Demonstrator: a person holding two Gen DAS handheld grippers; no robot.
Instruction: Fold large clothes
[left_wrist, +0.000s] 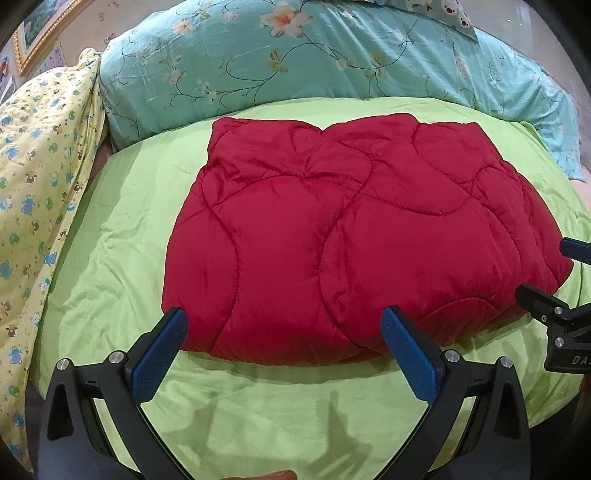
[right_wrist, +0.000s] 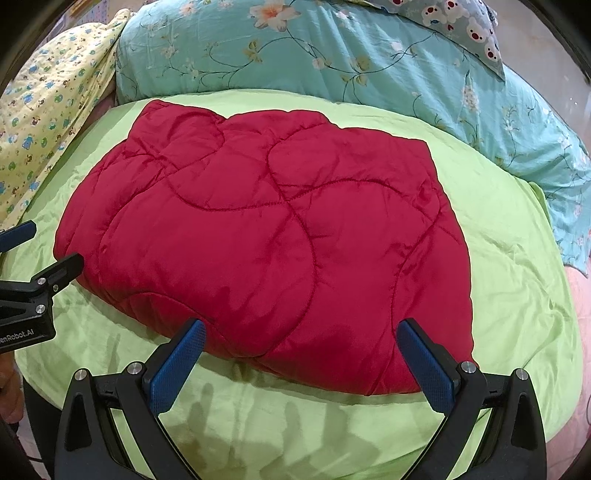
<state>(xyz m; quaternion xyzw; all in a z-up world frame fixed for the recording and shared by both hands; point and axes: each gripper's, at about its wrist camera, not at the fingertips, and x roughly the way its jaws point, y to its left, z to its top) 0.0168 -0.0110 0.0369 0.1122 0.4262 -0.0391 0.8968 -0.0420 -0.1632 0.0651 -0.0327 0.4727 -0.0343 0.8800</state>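
Bare green sheet (left_wrist: 122, 236) is left along the bed's near edge and both sides of the folded red quilted jacket (left_wrist: 332, 236). The far edge is blocked by a floral pillow (left_wrist: 295, 62).

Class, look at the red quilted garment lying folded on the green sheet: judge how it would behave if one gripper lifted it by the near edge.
The red quilted garment looks puffy and padded, so it is probably light for its bulk. It would likely flop and unfold, since nothing stiff shows in it. Its sheen suggests slippery fabric that might slide between the blue pads.
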